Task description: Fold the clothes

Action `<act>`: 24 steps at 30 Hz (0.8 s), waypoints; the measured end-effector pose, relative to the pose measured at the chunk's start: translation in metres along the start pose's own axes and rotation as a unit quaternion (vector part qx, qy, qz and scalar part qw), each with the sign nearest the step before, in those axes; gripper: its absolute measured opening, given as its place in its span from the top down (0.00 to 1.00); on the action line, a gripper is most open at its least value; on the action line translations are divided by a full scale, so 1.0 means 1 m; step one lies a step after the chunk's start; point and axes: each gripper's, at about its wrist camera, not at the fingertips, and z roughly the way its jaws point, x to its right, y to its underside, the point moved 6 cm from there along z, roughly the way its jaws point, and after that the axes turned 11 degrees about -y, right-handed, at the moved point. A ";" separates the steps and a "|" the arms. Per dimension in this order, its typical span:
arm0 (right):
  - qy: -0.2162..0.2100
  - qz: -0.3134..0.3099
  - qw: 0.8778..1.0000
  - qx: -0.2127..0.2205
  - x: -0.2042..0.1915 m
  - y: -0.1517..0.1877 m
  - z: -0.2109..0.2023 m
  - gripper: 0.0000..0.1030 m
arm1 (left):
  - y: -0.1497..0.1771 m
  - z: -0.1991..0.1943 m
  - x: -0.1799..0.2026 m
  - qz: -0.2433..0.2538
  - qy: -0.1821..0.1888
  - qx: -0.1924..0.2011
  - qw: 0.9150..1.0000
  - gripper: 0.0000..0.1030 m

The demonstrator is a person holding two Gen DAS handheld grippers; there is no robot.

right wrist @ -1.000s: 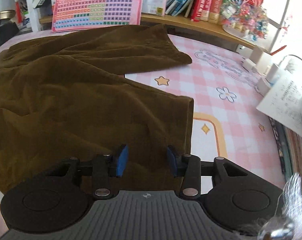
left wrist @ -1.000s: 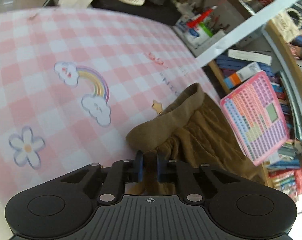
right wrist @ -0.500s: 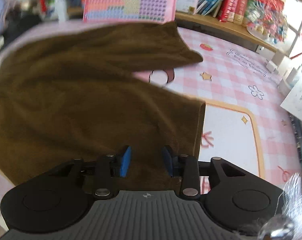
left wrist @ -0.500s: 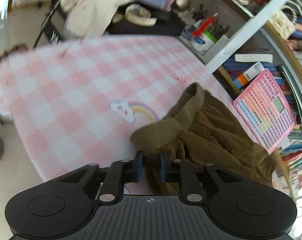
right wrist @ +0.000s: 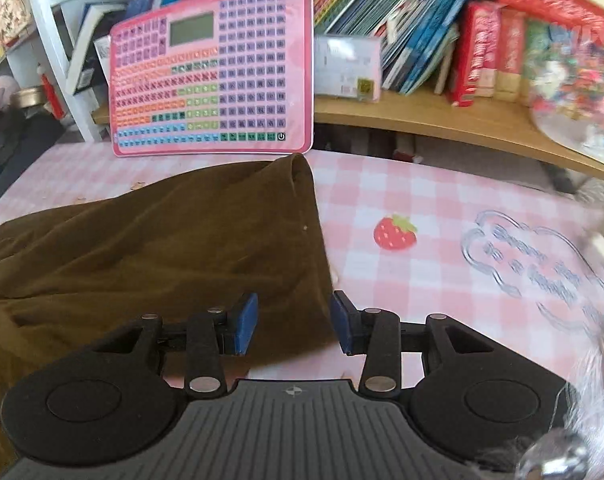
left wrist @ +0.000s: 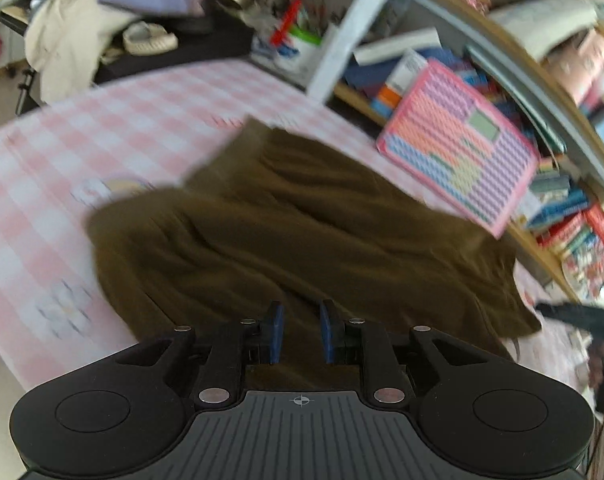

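Brown trousers (left wrist: 286,240) lie folded lengthwise on the pink checked tablecloth (left wrist: 62,152). In the left wrist view my left gripper (left wrist: 300,332) hovers over the waist end, its blue pads a little apart with nothing between them. In the right wrist view the trousers (right wrist: 162,248) reach their leg hem near the middle. My right gripper (right wrist: 294,324) is open above the hem edge, the cloth beneath it and not pinched.
A pink keyboard toy (right wrist: 214,72) leans against the bookshelf (right wrist: 421,112) behind the table. Books (right wrist: 401,28) fill the shelf. A pen holder (left wrist: 298,44) and piled clothes (left wrist: 74,36) sit beyond the far table end. The right gripper shows at the left view's right edge (left wrist: 581,316).
My left gripper has let go of the waistband and opened. My right gripper has opened wider. The trousers now lie doubled over, and both views are blurred by motion.
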 end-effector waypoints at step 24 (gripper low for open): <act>-0.142 0.076 0.986 -0.034 0.034 0.031 -0.022 0.75 | 0.019 0.019 0.051 0.004 -0.028 -0.035 0.999 0.80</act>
